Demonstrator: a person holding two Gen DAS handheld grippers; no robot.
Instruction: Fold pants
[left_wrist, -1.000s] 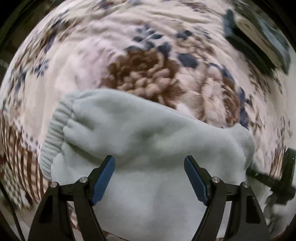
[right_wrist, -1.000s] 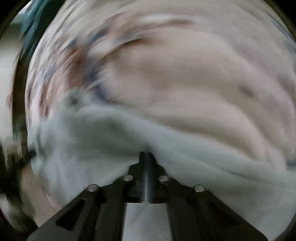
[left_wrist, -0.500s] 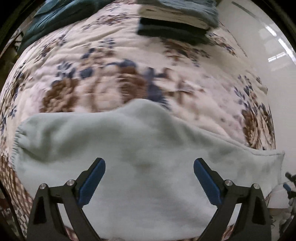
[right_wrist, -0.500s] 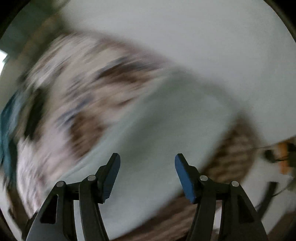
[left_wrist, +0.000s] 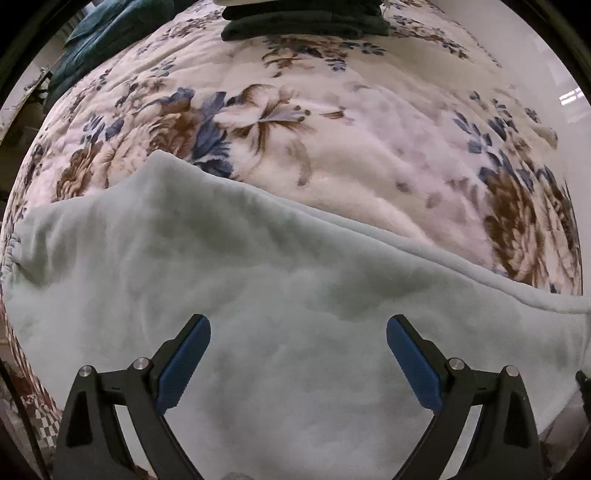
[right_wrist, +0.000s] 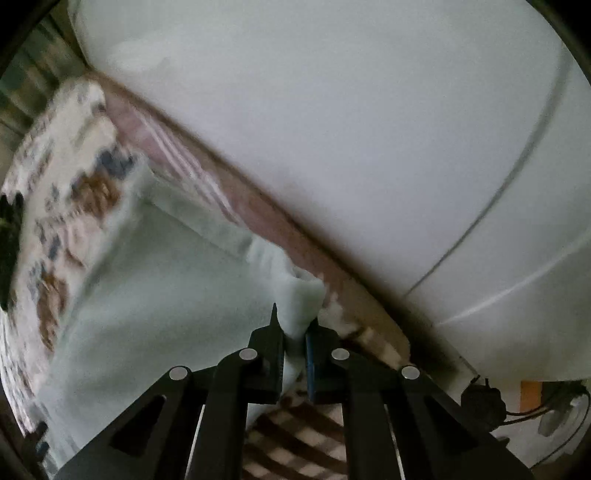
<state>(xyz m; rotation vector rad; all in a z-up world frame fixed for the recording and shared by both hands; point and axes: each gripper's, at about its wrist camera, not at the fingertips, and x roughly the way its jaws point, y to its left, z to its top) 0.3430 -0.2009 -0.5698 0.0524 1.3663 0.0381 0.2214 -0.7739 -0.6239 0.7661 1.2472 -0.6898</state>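
Pale mint fleece pants (left_wrist: 258, 295) lie spread across a floral blanket on a bed, with the elastic waistband at the far left edge of the left wrist view. My left gripper (left_wrist: 298, 339) is open and hovers just above the middle of the fabric, holding nothing. In the right wrist view the pants (right_wrist: 159, 288) stretch away to the left. My right gripper (right_wrist: 295, 328) is shut on a corner of the pants at the bed's edge, with a fold of cloth sticking up between the jaws.
The floral blanket (left_wrist: 369, 147) covers the bed. A stack of dark folded clothes (left_wrist: 303, 22) sits at the far end, and a teal cloth (left_wrist: 103, 40) lies at the far left. A white wall (right_wrist: 369, 129) runs along the bed's edge. Cables and a plug (right_wrist: 487, 402) sit low at the right.
My right gripper opened, swung to the bed's edge and closed on a corner of the pants. The pants now lie spread flatter and wider. My left gripper stays open and has drawn back.
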